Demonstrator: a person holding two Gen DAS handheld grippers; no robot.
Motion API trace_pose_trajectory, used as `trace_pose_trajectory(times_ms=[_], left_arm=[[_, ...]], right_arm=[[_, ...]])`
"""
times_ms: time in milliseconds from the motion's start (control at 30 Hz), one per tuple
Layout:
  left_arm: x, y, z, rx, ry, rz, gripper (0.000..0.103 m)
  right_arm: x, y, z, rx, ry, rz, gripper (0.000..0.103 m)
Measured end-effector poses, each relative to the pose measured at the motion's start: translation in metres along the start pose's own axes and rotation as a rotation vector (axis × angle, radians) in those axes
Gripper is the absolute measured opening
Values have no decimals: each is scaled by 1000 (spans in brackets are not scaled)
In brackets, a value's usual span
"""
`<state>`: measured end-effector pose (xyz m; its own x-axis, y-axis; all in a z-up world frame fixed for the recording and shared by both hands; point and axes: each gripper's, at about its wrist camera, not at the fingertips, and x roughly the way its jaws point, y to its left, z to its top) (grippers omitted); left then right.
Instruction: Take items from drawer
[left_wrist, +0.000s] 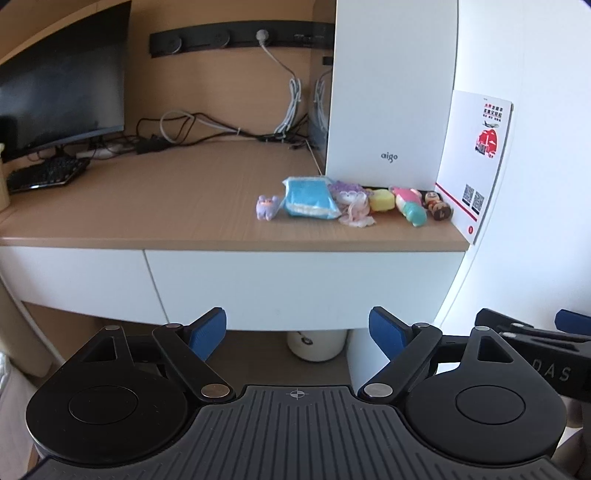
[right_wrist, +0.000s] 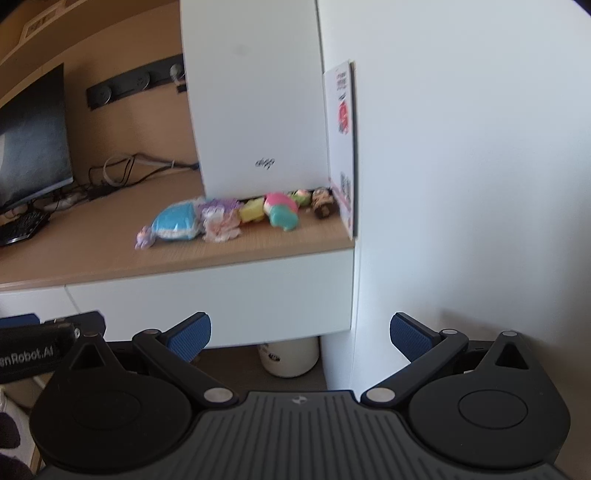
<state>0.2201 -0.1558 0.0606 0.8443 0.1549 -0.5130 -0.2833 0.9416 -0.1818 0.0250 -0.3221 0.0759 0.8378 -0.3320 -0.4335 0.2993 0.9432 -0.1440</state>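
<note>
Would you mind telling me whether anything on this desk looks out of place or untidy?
Mostly the row of small toys bunched against the white computer case at the desk edge: an odd spot, and the pieces overlap. The cables behind lie tangled. The white drawer below is shut and square.

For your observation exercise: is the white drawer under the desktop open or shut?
Shut. The drawer front sits flush with the neighbouring panel beneath the desktop, and none of its inside shows.

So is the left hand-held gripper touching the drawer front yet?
Apart. In the left wrist view the left hand-held gripper stands open with nothing between its fingers, and the closed white drawer front sits beyond its blue pads, a clear gap between them.
</note>
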Motion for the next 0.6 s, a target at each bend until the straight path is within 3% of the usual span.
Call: trace_pose_trajectory(times_ms=[600], left_arm=[[-3,4,-14,-9,18,-4,88]], right_arm=[[-2,6,-9,-51,6,-3,103]])
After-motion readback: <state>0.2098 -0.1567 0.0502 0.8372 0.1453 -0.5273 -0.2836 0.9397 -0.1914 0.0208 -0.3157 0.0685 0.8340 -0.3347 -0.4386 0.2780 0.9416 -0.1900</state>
